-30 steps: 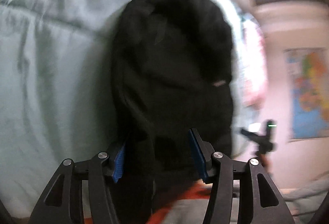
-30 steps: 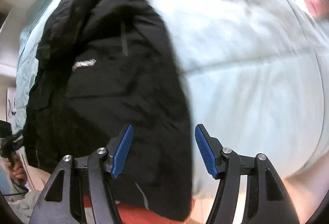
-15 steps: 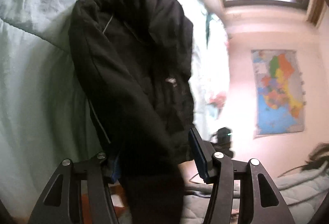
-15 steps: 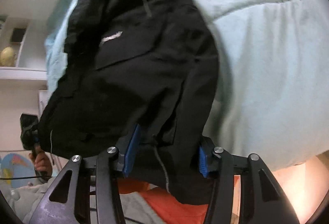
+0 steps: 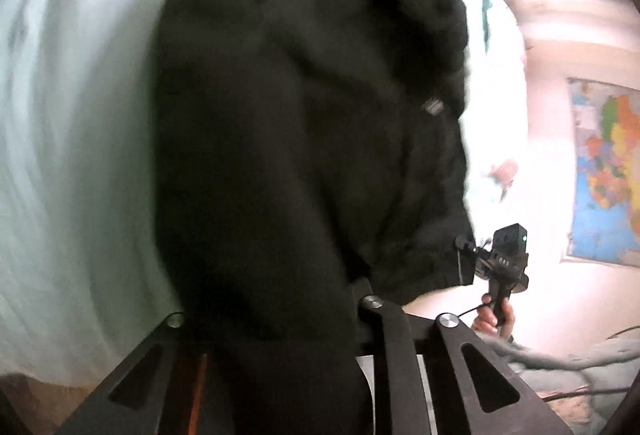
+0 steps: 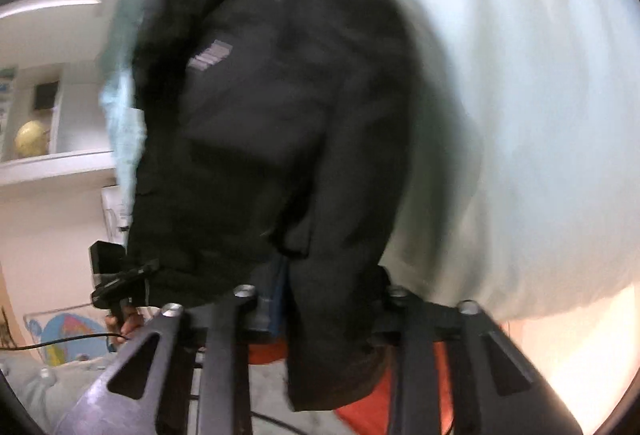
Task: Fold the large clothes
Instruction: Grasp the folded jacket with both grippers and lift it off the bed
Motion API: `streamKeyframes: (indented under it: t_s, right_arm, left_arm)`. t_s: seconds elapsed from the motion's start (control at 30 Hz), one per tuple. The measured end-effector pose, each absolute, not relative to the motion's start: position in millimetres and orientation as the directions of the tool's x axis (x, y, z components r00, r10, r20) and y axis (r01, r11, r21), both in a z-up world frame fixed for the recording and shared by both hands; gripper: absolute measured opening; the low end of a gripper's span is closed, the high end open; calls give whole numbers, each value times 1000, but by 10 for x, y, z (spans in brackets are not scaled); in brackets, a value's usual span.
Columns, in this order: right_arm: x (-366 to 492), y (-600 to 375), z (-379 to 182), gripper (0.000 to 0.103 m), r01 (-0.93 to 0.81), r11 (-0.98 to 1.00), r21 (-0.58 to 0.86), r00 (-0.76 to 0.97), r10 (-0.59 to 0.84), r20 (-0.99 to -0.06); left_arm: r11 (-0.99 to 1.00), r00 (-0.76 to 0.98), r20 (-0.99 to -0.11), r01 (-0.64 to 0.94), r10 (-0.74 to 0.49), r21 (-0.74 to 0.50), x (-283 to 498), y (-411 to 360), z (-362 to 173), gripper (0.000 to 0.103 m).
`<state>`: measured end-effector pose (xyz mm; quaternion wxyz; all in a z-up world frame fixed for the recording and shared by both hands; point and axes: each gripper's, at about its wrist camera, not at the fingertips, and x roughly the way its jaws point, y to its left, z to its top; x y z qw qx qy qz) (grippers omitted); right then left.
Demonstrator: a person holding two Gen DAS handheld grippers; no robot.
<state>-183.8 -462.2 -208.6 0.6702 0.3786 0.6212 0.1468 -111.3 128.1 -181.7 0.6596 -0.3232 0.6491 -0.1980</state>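
Note:
A large black jacket [image 5: 304, 139] hangs over a pale green bed cover [image 5: 72, 139]. My left gripper [image 5: 272, 299] is shut on the jacket's lower edge, and the cloth hides its fingertips. In the right wrist view the same black jacket [image 6: 272, 115] fills the middle, with a grey logo on its chest. My right gripper [image 6: 320, 287] is shut on a fold of its hem, which drapes down between the fingers. Both views are blurred by motion. The right gripper shows in the left wrist view [image 5: 506, 255], and the left gripper shows in the right wrist view [image 6: 112, 275].
The pale green bed cover [image 6: 520, 115] spreads right of the jacket. A coloured map [image 5: 608, 175] hangs on the pink wall. A white shelf with a yellow ball [image 6: 32, 139] stands at left. Orange and grey cloth [image 6: 380, 407] lies below the grippers.
Both grippers have closed on the jacket's lower edge and lifted it. The jacket now fills more of each view and hangs nearer the cameras.

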Motion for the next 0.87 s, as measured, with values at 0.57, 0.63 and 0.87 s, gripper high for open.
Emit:
streamKeyframes:
  t_s: [0.57,0.63,0.87]
  right_arm:
    - [212,-4900,-219,23,-11,666,746,503,649,-571]
    - [505,-4921,-117,23,-19,673,739,523,637,-567]
    - [1671,-4823,-315,24,62,749,660,522,539,-661]
  left_arm:
    - [551,418,-467,102,-779,-828,384,1698,-457,14]
    - [558,433,-461,125,-775,-820,689,1708,-369,15]
    - [588,429,-513,53,-743,-807,1860,1629,-675,17]
